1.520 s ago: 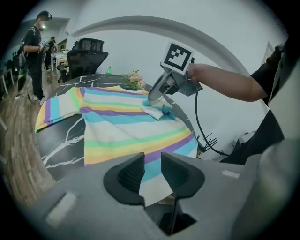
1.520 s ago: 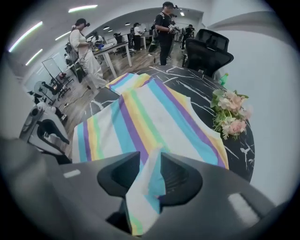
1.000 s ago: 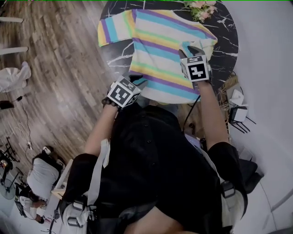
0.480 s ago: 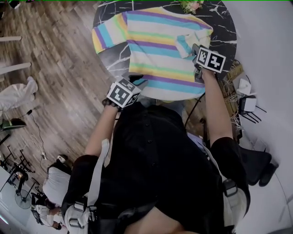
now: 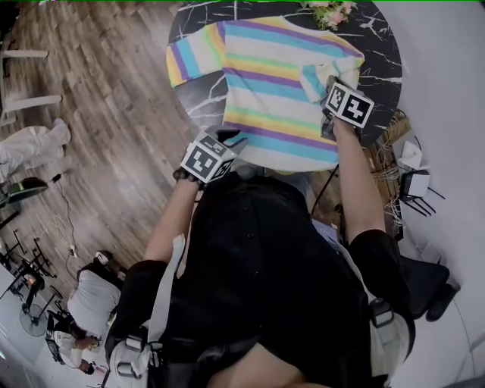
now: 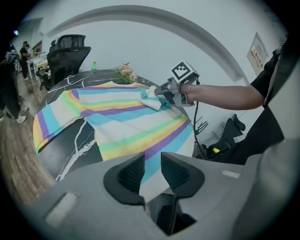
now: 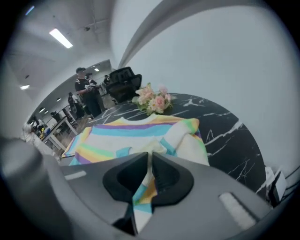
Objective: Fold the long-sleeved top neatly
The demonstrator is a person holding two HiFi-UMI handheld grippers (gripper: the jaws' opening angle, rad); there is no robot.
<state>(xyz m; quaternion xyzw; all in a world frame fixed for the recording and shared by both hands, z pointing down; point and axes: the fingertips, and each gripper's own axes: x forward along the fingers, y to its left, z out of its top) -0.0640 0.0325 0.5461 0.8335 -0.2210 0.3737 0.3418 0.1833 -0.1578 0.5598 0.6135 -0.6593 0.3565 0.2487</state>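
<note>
A long-sleeved top in pastel stripes lies spread on a round black marble table. Its right sleeve is folded in across the body, and the left sleeve hangs over the table's left edge. My left gripper is at the near left corner of the hem, and the left gripper view shows it shut on the white fabric. My right gripper is at the top's right edge. Its jaws are closing on a fold of striped cloth that runs between the pads.
A small bunch of pink flowers stands at the table's far edge. Wooden floor lies to the left and a white wall to the right. A wire stand sits beside the table. An office chair and people are in the background.
My right gripper moved right to the top's right edge, rolled over, and its jaws closed onto the cloth. The left gripper stayed on the hem.
</note>
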